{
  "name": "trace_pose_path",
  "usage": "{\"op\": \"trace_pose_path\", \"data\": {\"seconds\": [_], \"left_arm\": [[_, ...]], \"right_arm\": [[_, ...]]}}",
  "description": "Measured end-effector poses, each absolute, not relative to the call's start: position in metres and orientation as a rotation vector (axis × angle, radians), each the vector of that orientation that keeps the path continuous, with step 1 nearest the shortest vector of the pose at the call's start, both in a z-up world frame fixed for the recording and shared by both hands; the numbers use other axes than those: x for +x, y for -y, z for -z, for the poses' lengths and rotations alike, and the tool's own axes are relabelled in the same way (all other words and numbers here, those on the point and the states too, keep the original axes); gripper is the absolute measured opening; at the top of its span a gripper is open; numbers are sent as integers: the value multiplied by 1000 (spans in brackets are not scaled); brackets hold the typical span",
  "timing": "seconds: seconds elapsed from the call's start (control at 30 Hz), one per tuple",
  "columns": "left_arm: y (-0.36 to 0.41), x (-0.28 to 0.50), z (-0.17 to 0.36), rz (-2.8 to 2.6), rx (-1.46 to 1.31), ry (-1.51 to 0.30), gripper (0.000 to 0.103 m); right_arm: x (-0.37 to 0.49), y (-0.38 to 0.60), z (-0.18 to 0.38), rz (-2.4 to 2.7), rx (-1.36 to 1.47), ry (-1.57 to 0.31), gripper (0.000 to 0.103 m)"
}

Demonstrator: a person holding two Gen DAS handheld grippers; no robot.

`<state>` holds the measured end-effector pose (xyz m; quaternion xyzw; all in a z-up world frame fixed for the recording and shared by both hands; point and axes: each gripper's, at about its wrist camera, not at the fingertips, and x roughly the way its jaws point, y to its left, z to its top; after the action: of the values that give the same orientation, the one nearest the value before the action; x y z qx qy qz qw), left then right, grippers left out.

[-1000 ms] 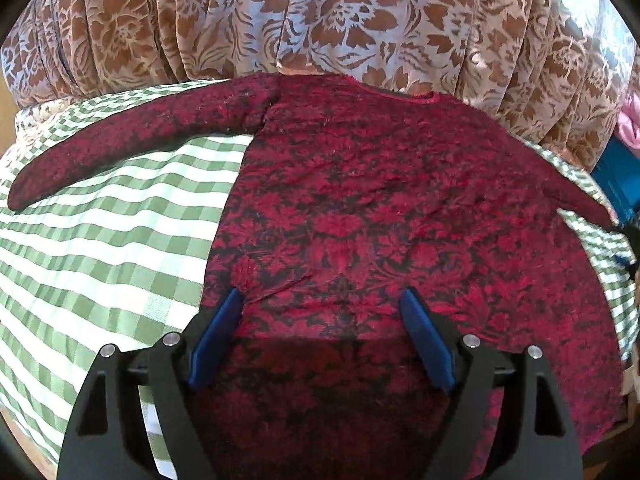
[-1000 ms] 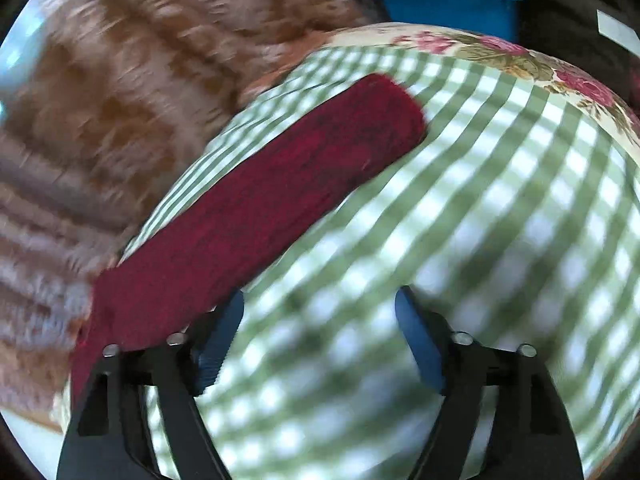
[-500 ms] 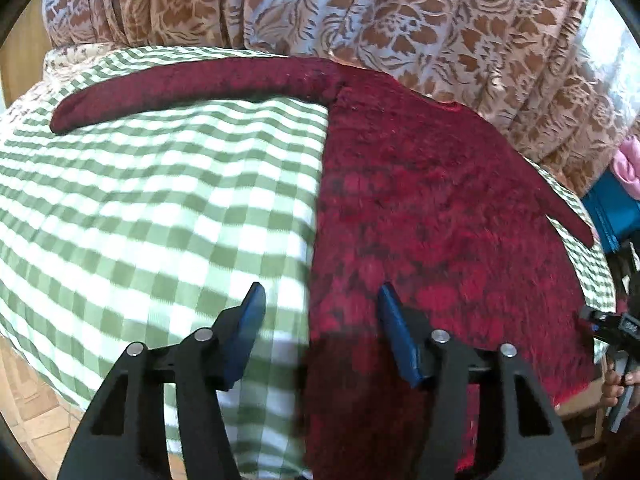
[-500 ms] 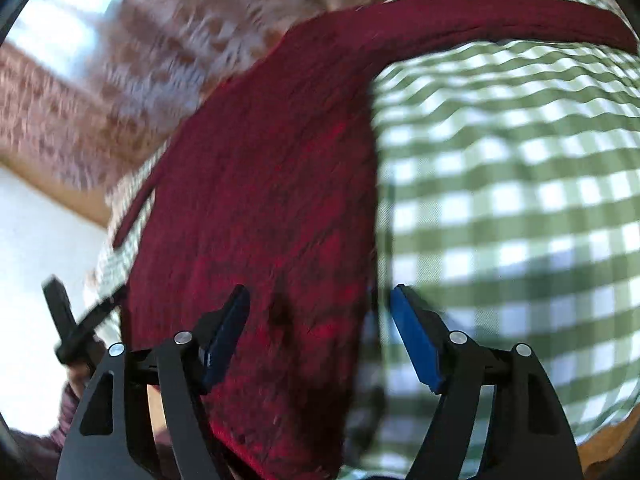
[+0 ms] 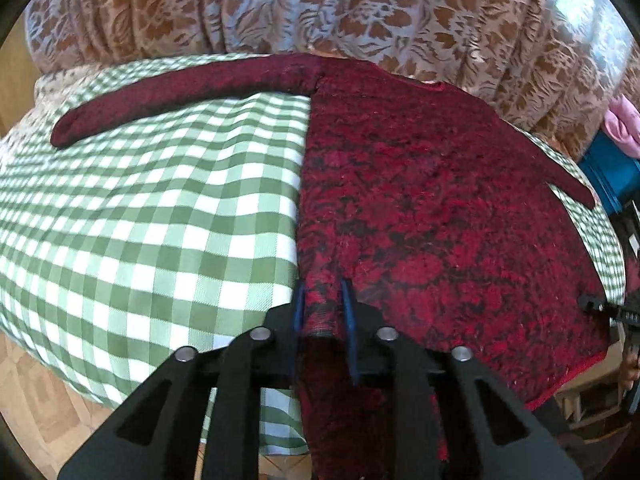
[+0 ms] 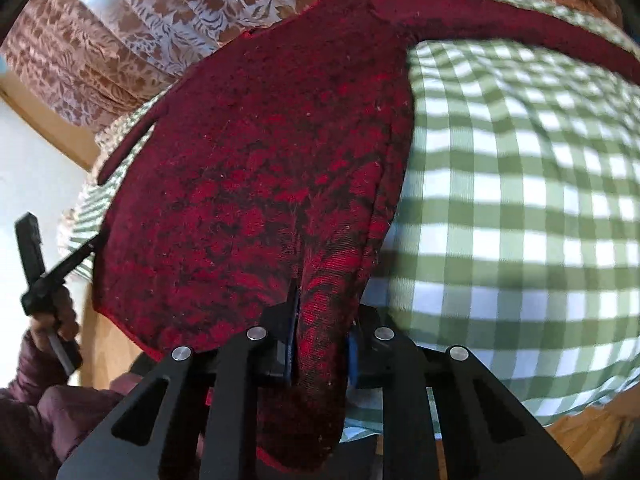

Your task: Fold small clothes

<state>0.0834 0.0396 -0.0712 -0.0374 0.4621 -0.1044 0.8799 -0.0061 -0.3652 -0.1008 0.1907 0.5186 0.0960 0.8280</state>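
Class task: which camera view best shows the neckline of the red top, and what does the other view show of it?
The left wrist view shows it best: the neckline sits sharp against the curtain, at the top edge of the red top. The right wrist view shows only a small notch of it at the far edge.

My tabletop [image 5: 160, 208] is covered with a green-and-white checked cloth [image 6: 520, 208] that hangs over its near edge. Directly on that cloth lies a dark red patterned top [image 5: 420, 208], spread flat with its neckline at the far side and a sleeve stretched out to each side; its hem hangs over the near edge.
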Motion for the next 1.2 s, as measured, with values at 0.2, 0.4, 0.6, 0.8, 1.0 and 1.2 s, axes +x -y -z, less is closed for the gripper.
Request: {"op": "trace_pose_path", "data": {"seconds": [0.2, 0.4, 0.6, 0.8, 1.0, 1.2], "left_arm": [[-36, 89, 46, 165, -122, -868, 51], [6, 107, 35, 262, -81, -832, 52], [50, 119, 48, 303, 11, -870, 51], [62, 135, 55, 302, 26, -926, 51], [70, 153, 53, 301, 5, -949, 36], [74, 166, 51, 340, -65, -961, 32]], "right_arm": [[-6, 393, 94, -200, 508, -1073, 40], [9, 486, 76, 29, 754, -843, 60], [56, 584, 87, 290, 950, -688, 60], [103, 657, 100, 445, 1053, -607, 56], [141, 679, 96, 616, 869, -695, 20], [164, 644, 42, 493, 719, -651, 11]]}}
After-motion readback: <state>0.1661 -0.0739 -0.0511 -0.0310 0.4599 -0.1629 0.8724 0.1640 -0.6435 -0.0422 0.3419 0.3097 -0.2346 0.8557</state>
